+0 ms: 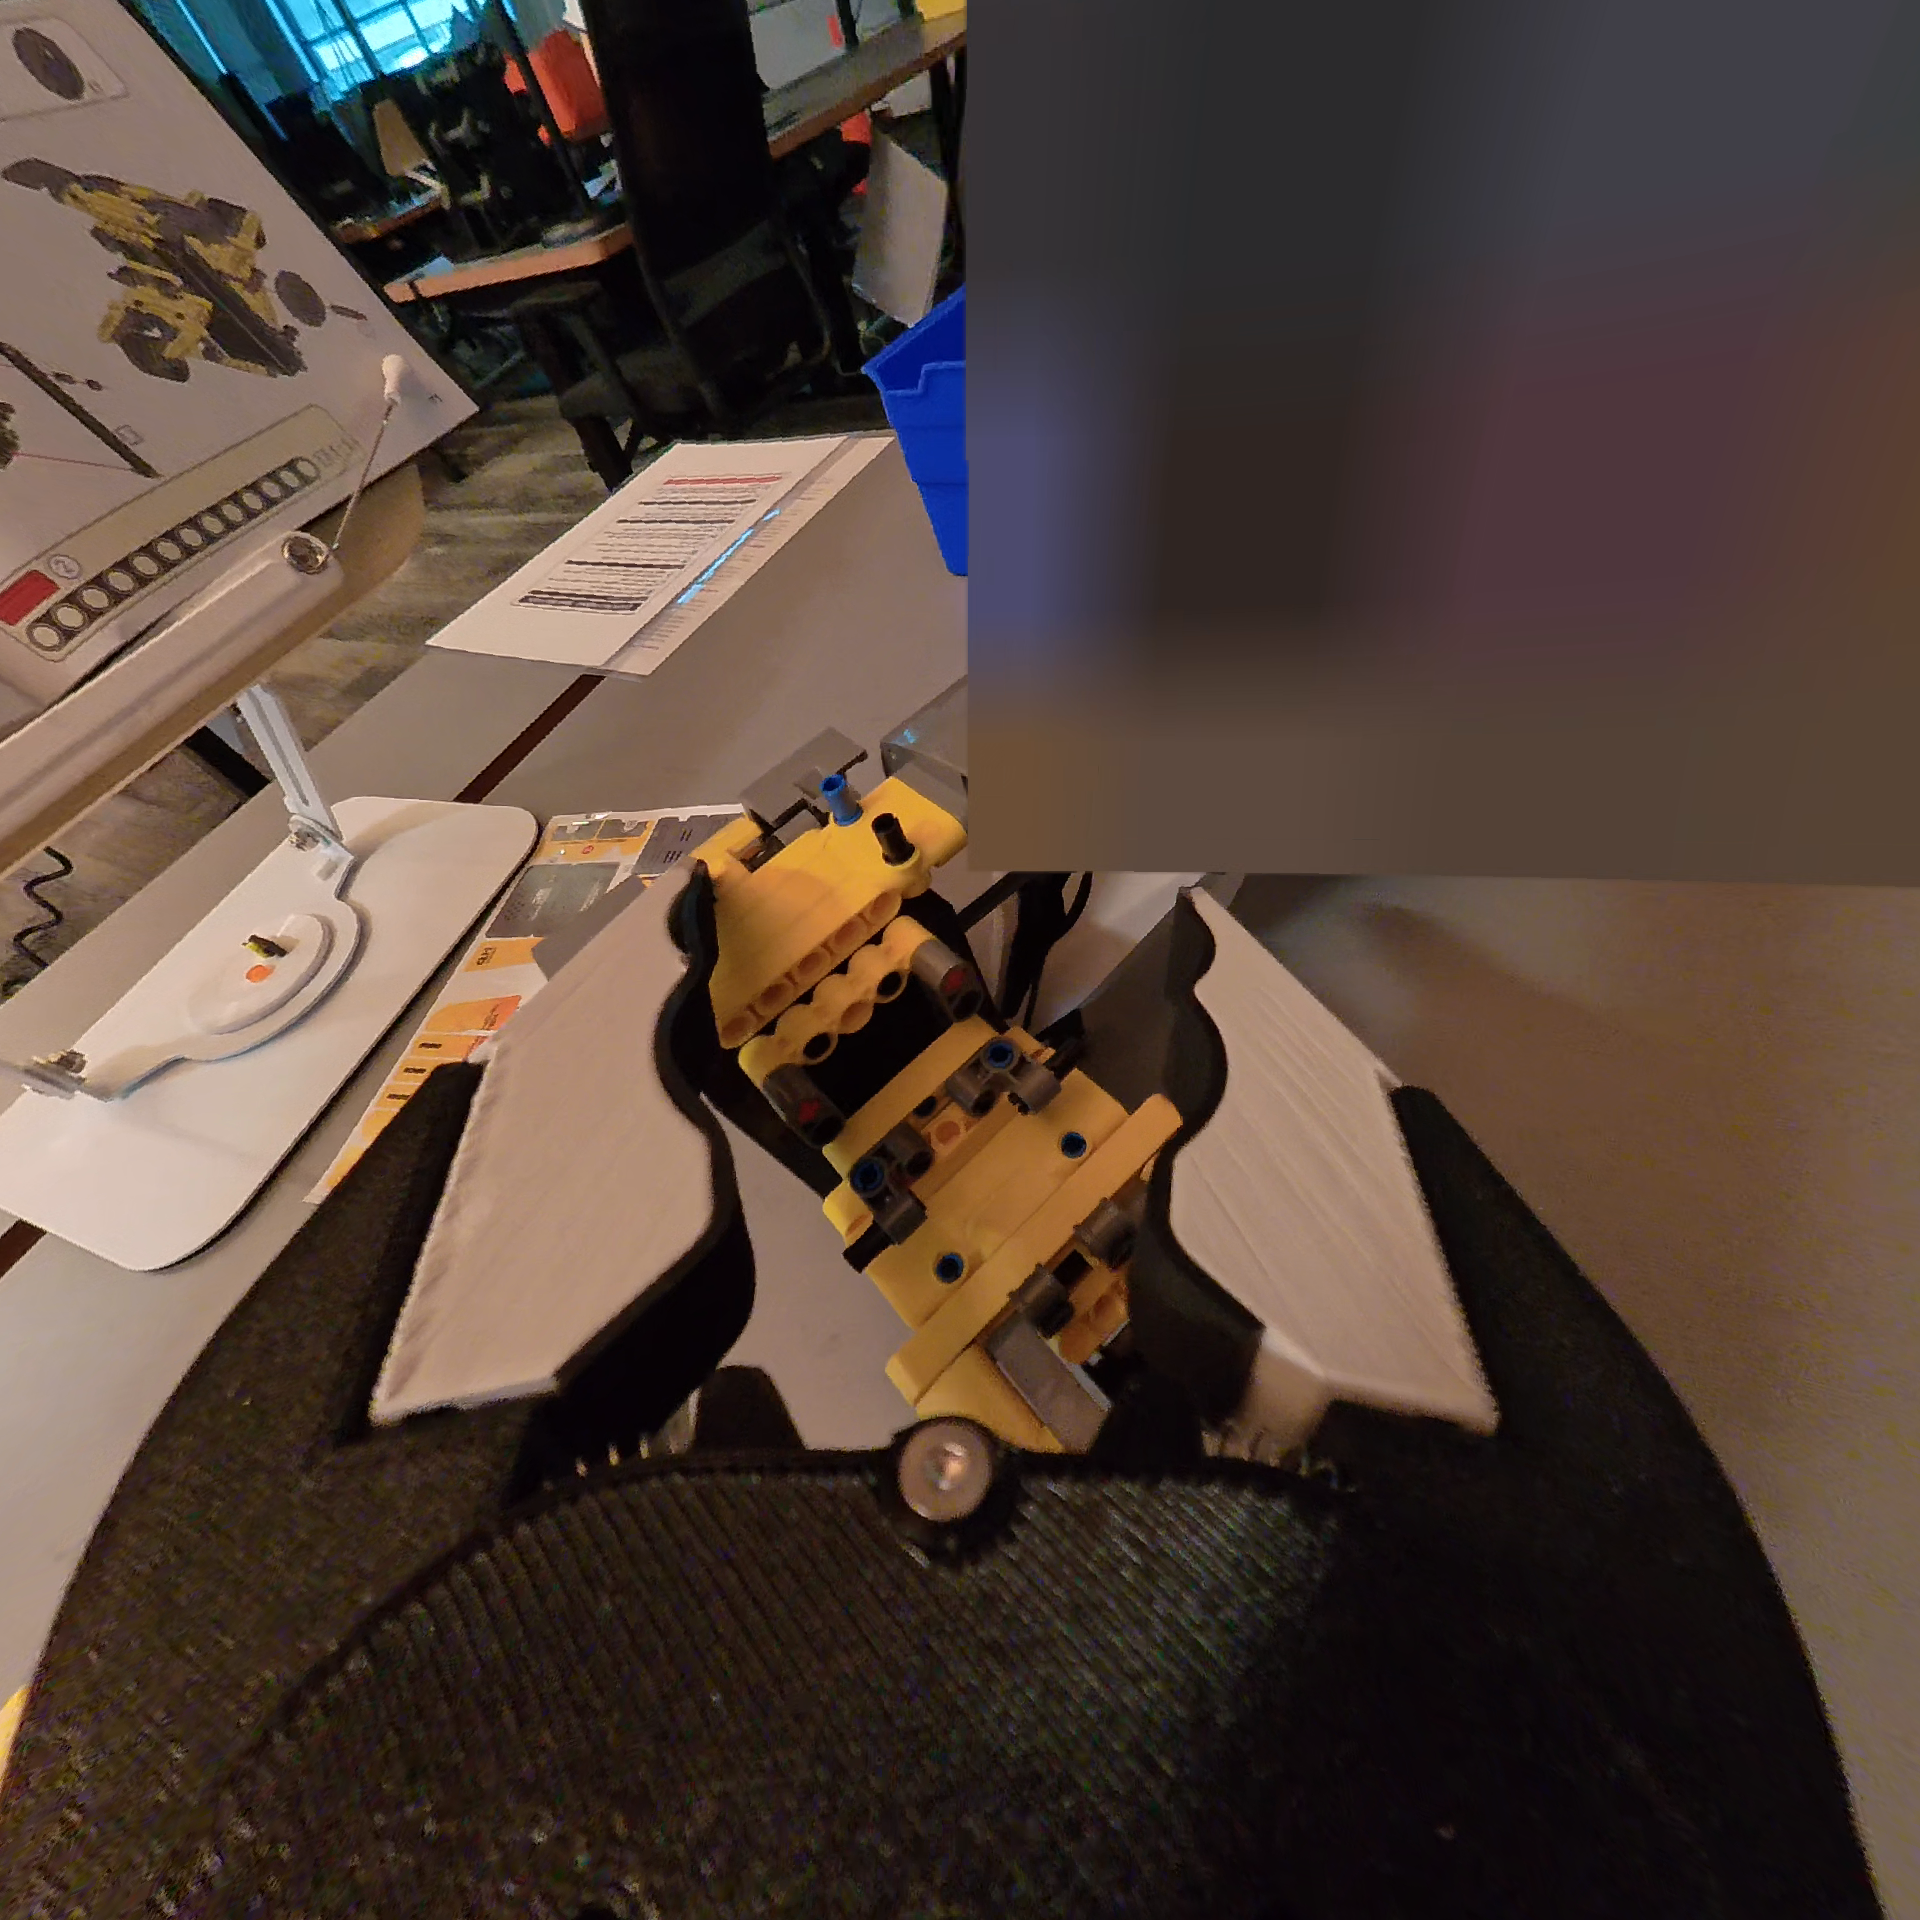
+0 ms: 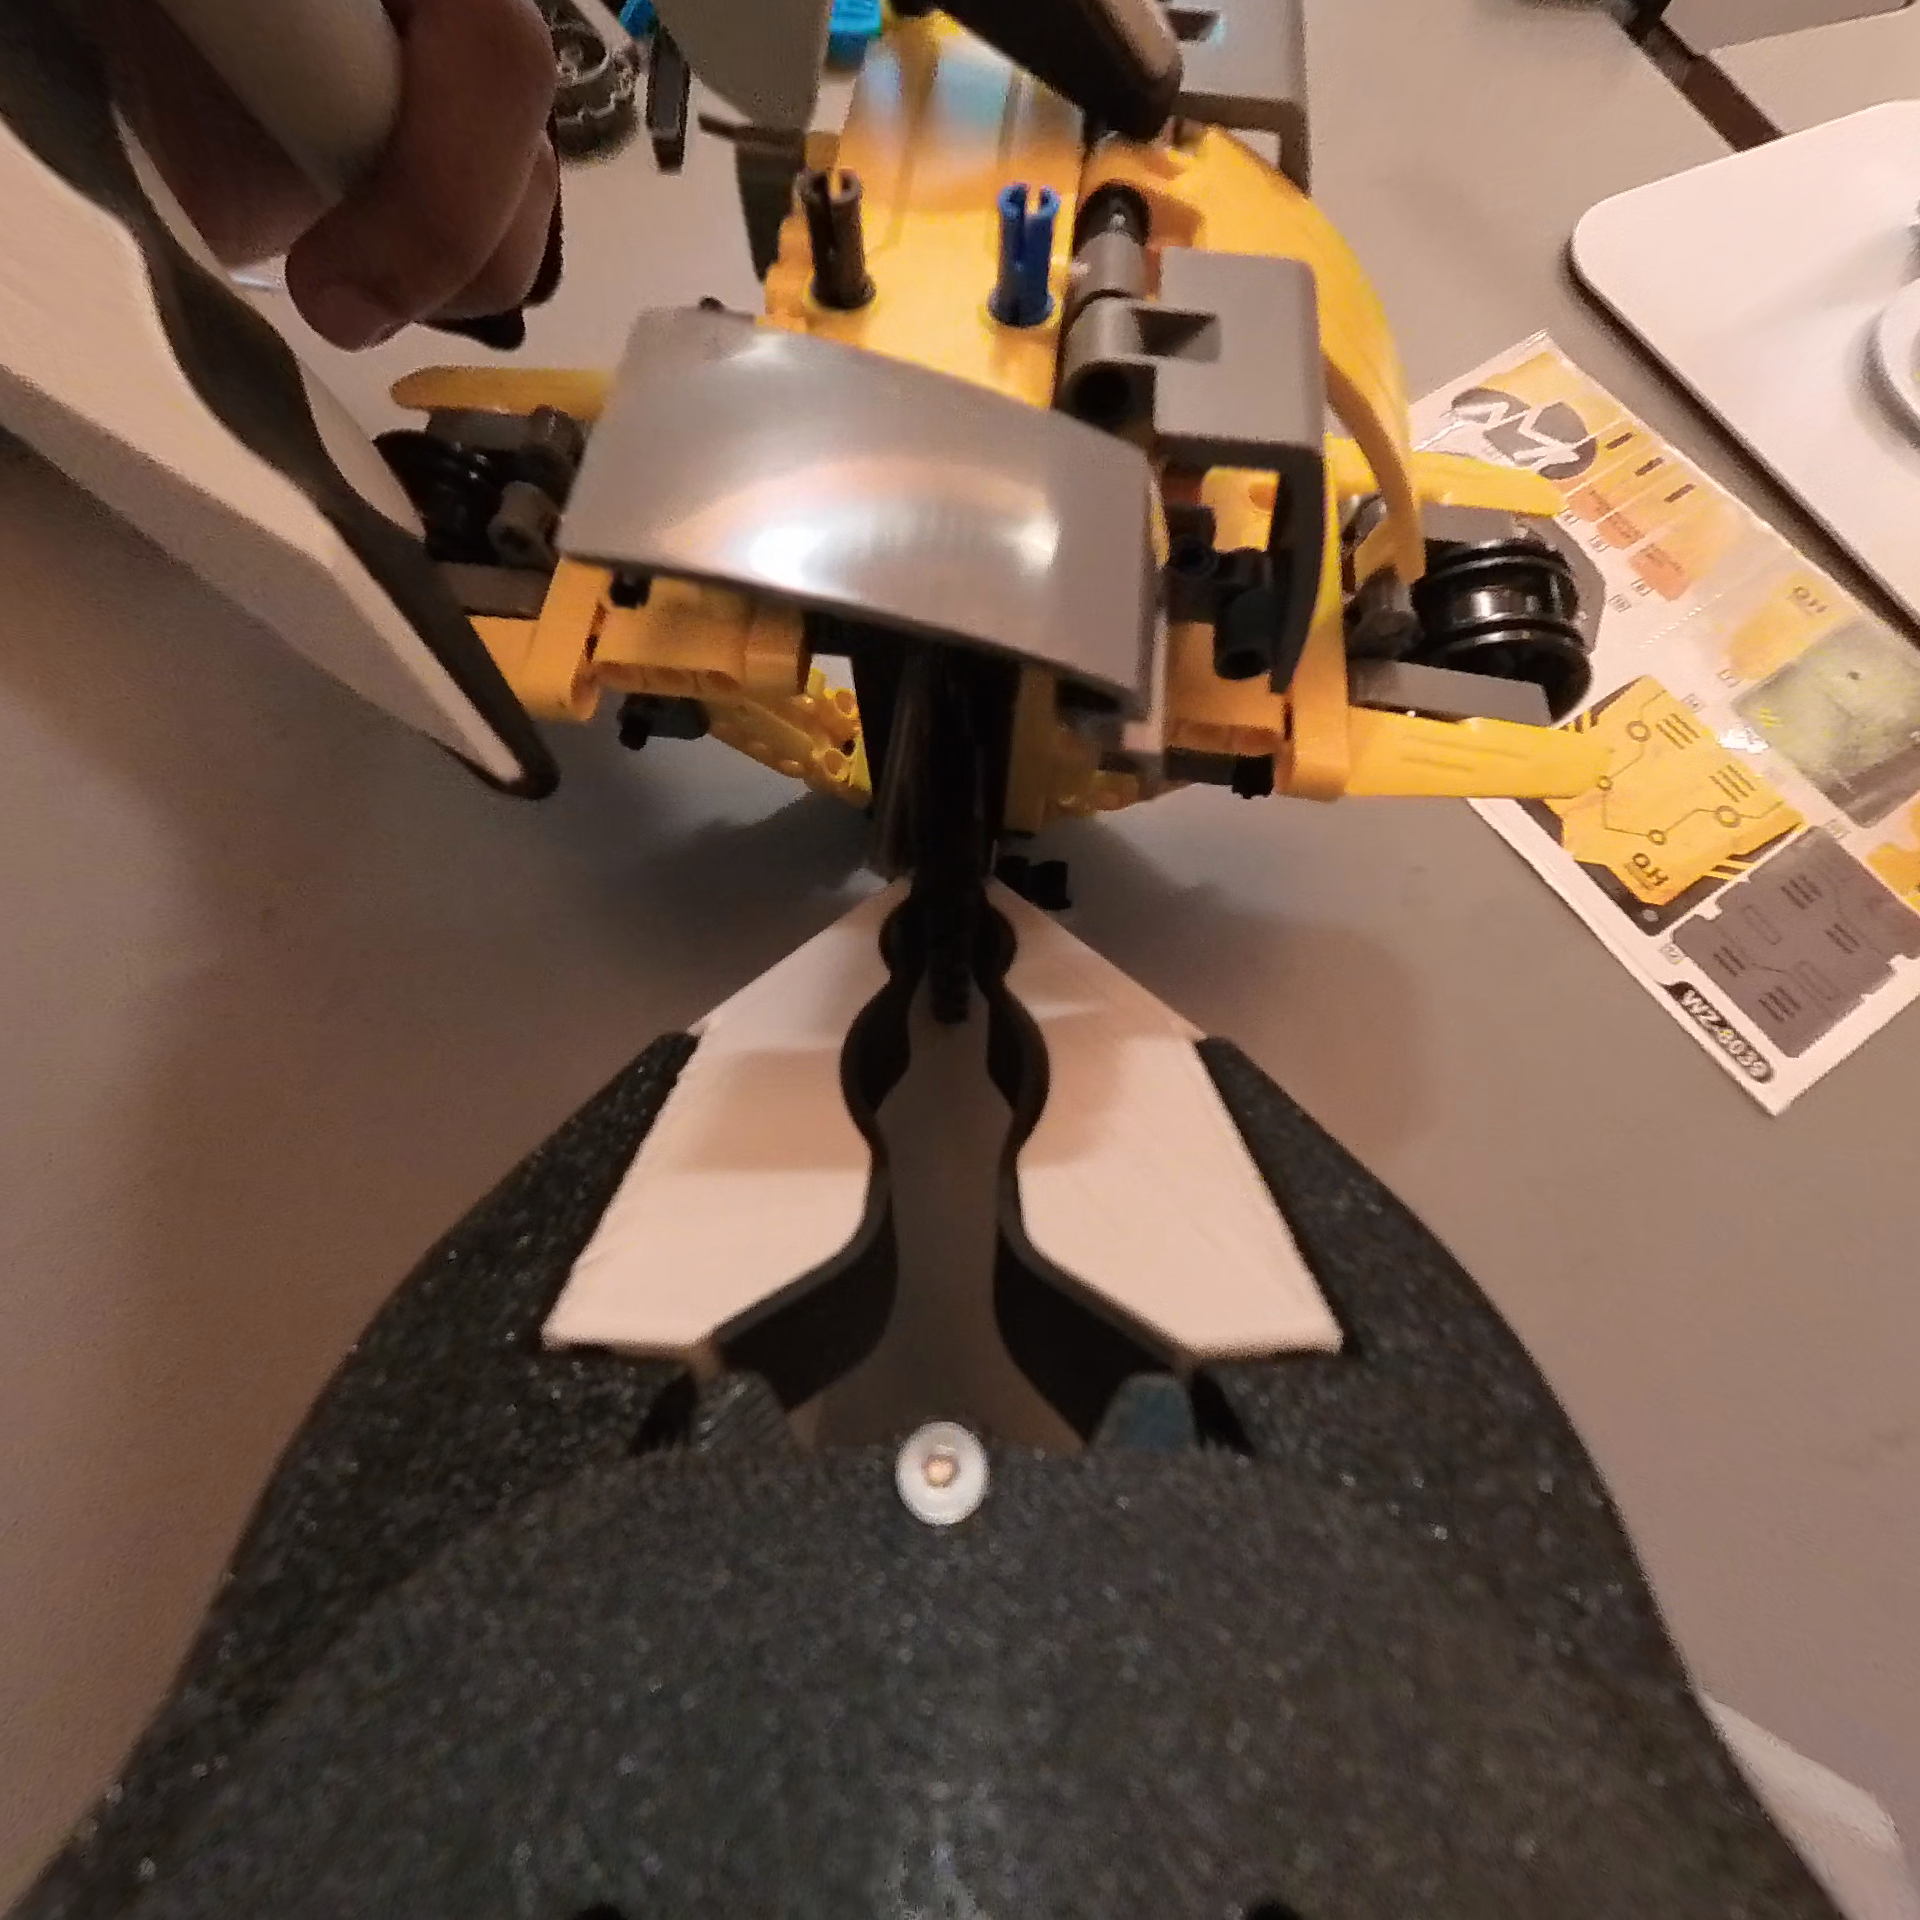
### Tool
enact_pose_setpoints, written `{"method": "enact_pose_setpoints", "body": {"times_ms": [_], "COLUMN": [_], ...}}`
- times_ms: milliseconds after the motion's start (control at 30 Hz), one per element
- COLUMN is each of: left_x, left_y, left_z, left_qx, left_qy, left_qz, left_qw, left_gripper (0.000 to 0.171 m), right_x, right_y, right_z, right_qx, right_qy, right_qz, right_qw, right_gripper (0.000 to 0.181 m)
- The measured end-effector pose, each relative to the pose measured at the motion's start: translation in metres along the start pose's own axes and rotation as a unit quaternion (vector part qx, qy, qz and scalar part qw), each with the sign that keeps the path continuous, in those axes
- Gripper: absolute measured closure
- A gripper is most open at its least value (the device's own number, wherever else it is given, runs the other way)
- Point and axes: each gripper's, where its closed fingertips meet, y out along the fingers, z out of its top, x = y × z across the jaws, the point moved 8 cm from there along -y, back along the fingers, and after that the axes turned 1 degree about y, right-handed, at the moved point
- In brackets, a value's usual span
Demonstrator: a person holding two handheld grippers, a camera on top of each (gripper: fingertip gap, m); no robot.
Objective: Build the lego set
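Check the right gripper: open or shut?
Shut: the right gripper fingertips pinch a thin black part hanging under the yellow brick model.

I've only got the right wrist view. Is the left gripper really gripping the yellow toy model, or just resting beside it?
Observer: Gripping it. In the left wrist view, the left gripper has its jaws pressed against both sides of the yellow toy model.
Operator: Is there an instruction booklet anywhere?
Observer: Yes, an open booklet leans tilted on a white stand, to the left of the model.
Operator: Anything farther along the table?
Observer: A printed sheet lies flat on the table beyond the model.
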Motion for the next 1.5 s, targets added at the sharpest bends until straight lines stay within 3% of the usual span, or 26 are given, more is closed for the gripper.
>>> {"method": "enact_pose_setpoints", "body": {"times_ms": [567, 1500], "left_x": [0.001, 0.004], "left_y": [0.001, 0.003], "left_z": [0.000, 0.001], "left_qx": [-0.002, -0.002], "left_qy": [0.002, 0.013], "left_qz": [0.009, 0.011], "left_qw": [1.000, 1.000], "left_gripper": [0.091, 0.092], "right_x": [-0.008, -0.005], "right_y": [-0.006, -0.002], "right_z": [0.002, 0.004], "right_qx": [0.006, -0.054], "right_qy": [0.009, 0.054], "right_qz": [-0.016, 0.004], "right_qw": [1.000, 0.997], "right_gripper": [0.175, 0.174]}}
